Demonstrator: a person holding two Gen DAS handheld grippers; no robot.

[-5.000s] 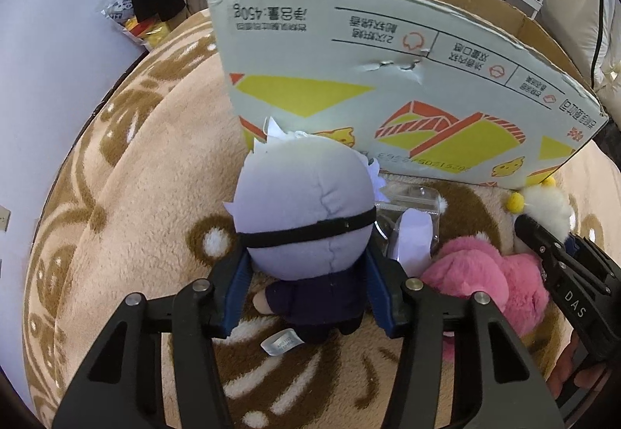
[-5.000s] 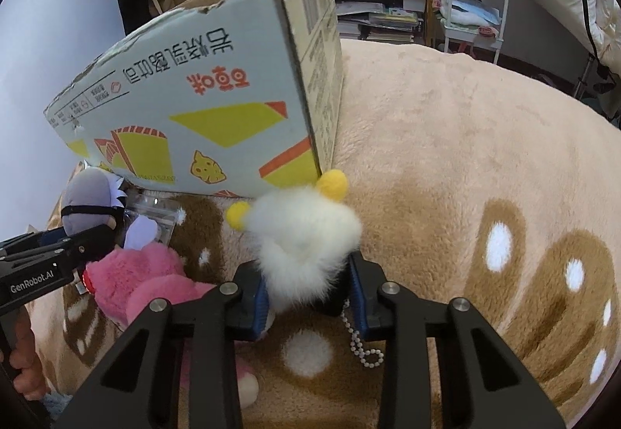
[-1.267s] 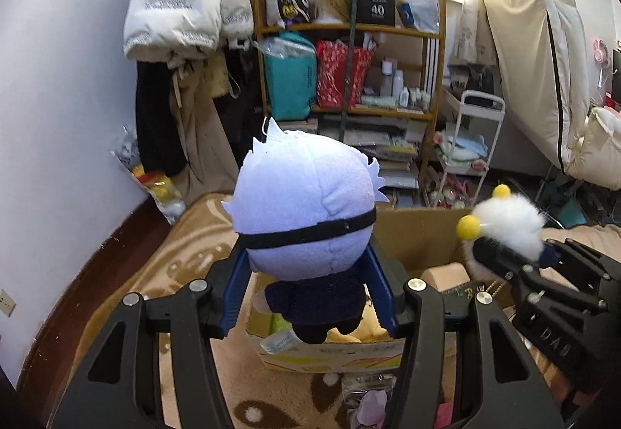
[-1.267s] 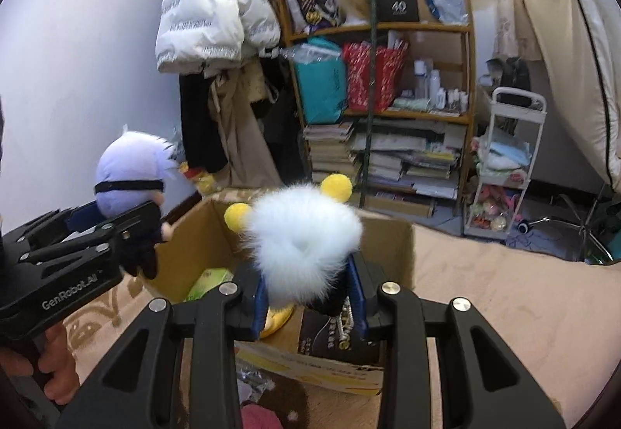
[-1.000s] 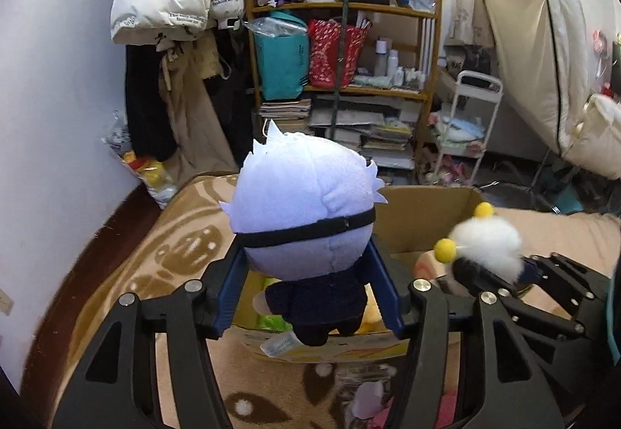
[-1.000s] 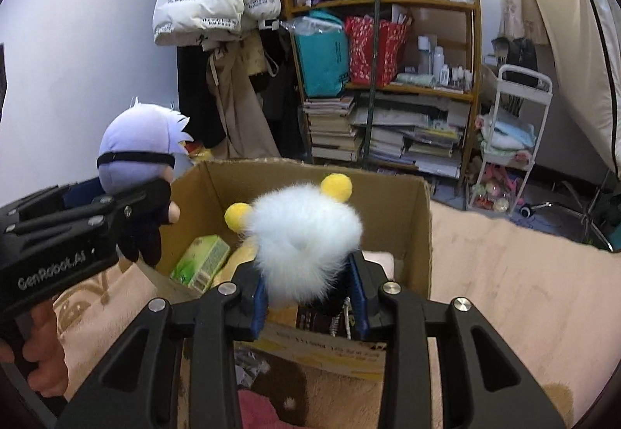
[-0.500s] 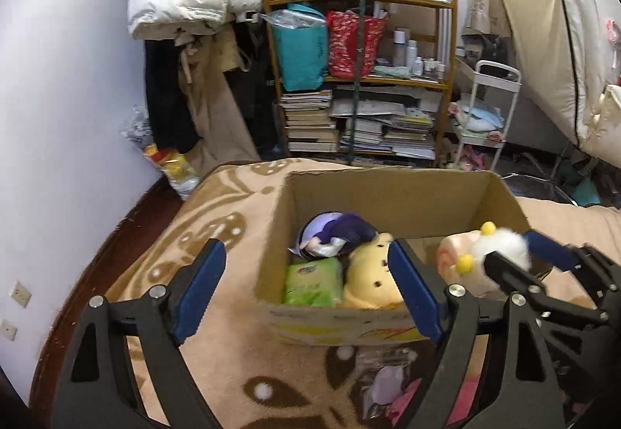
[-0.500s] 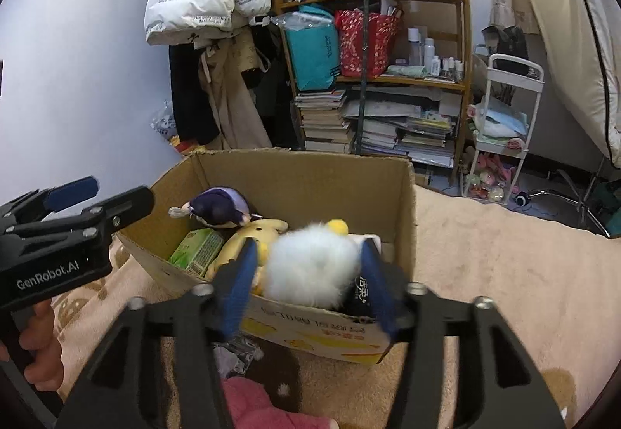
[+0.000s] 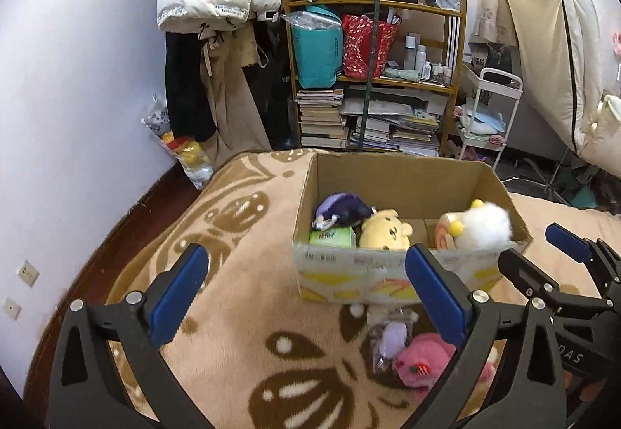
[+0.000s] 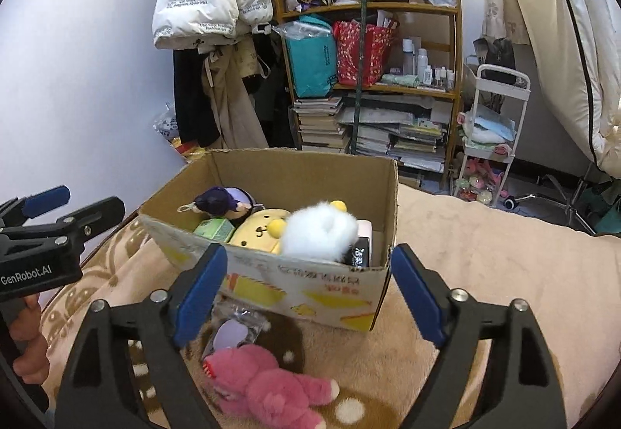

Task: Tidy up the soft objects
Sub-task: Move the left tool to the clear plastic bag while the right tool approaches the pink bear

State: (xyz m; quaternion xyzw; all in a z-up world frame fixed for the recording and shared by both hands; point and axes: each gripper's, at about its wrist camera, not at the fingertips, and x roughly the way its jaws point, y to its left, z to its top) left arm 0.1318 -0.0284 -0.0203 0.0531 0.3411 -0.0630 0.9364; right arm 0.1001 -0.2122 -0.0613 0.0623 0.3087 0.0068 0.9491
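Note:
An open cardboard box (image 9: 392, 174) (image 10: 295, 283) stands on the beige blanket. In it lie the purple-haired doll (image 9: 341, 212) (image 10: 223, 200), a yellow bear plush (image 9: 384, 233) (image 10: 258, 229), the white fluffy plush (image 9: 485, 225) (image 10: 318, 231) and a green pack (image 9: 332, 237) (image 10: 213, 229). A pink plush (image 10: 260, 388) (image 9: 425, 361) and a clear bag with a lilac item (image 10: 233, 332) (image 9: 390, 337) lie in front of the box. My left gripper (image 9: 306, 297) is open and empty. My right gripper (image 10: 304, 291) is open and empty, near the box's front wall.
A shelf (image 9: 372, 79) with books, bags and bottles stands behind the box. Coats (image 9: 217, 40) hang at the left wall. A white cart (image 10: 493, 141) stands at the right. The blanket (image 10: 485, 254) spreads right of the box.
Both grippers have opened and let go. The purple-haired doll and the white fluffy plush now lie in the box. Both grippers have drawn back a little from the box.

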